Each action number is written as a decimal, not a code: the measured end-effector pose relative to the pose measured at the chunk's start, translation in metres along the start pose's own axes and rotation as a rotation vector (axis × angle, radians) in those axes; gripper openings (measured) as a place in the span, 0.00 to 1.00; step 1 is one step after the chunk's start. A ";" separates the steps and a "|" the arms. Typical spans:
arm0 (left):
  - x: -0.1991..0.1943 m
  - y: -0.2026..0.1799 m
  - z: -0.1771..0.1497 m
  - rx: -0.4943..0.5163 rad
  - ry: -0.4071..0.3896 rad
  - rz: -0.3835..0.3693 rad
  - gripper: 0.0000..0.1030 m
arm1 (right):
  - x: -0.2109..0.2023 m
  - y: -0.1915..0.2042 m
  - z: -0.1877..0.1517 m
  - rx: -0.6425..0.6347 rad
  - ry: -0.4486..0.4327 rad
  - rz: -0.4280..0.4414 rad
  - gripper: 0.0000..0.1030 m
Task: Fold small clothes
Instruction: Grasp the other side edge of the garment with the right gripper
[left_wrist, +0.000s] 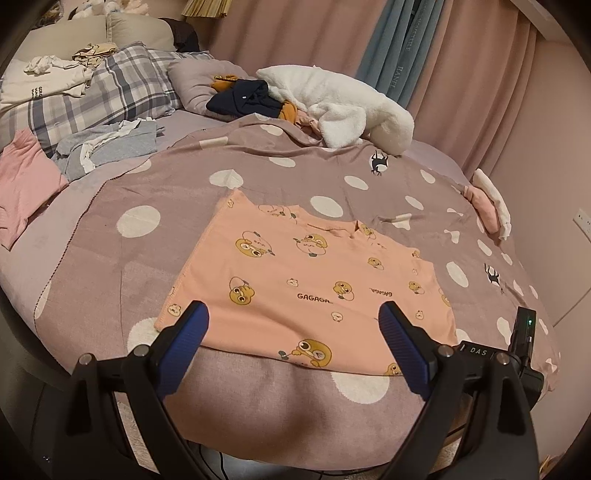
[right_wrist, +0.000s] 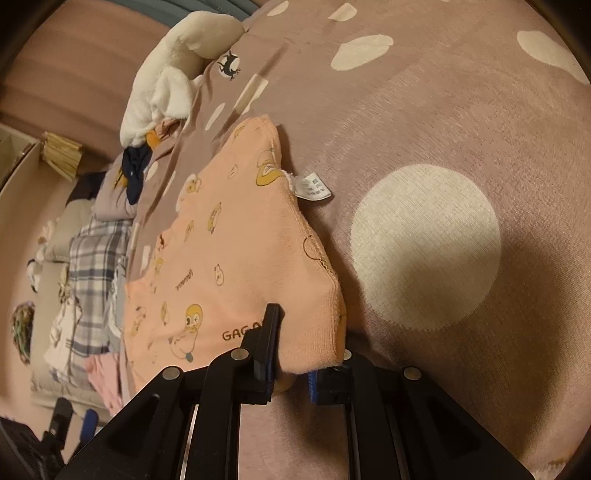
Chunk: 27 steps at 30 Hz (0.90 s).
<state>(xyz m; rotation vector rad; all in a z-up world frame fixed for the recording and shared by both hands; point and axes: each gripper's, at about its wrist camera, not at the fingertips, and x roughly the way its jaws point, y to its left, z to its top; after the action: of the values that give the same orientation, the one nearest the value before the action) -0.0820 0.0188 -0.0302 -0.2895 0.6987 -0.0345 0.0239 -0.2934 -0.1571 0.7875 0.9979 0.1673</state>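
A peach garment (left_wrist: 314, 266) printed with cartoon ducks and "GAGAGA" lies flat on the mauve dotted bedspread (left_wrist: 147, 258). My left gripper (left_wrist: 293, 308) hovers open over its near edge, blue pads wide apart, nothing pinched. In the right wrist view the same garment (right_wrist: 236, 258) shows a white care label (right_wrist: 312, 188) on its side seam. My right gripper (right_wrist: 295, 354) is shut on the garment's near corner, which bunches up between the pads. One finger (right_wrist: 271, 328) shows, while the other is mostly hidden behind the cloth. Around them lies the bedspread (right_wrist: 443, 110).
At the far side of the bed lie a white fleece (left_wrist: 343, 107) and dark navy clothes (left_wrist: 247, 98). A plaid pillow (left_wrist: 110, 88), grey clothes (left_wrist: 110, 144) and a pink garment (left_wrist: 26, 177) fill the left. A folded pink-and-white item (left_wrist: 487, 206) sits at the right edge, by pink curtains (left_wrist: 461, 74).
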 end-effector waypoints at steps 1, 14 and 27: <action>0.000 0.000 -0.001 -0.002 0.002 0.001 0.91 | 0.000 0.000 0.000 0.000 0.000 0.000 0.10; 0.004 0.003 -0.004 -0.007 0.030 0.011 0.91 | 0.000 0.005 -0.003 -0.039 -0.013 -0.020 0.09; 0.005 0.001 -0.008 0.024 0.036 0.021 0.91 | 0.000 0.016 -0.007 -0.131 -0.045 -0.101 0.09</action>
<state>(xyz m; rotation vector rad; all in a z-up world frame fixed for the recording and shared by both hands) -0.0832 0.0168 -0.0389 -0.2593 0.7368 -0.0279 0.0219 -0.2782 -0.1483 0.6177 0.9713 0.1263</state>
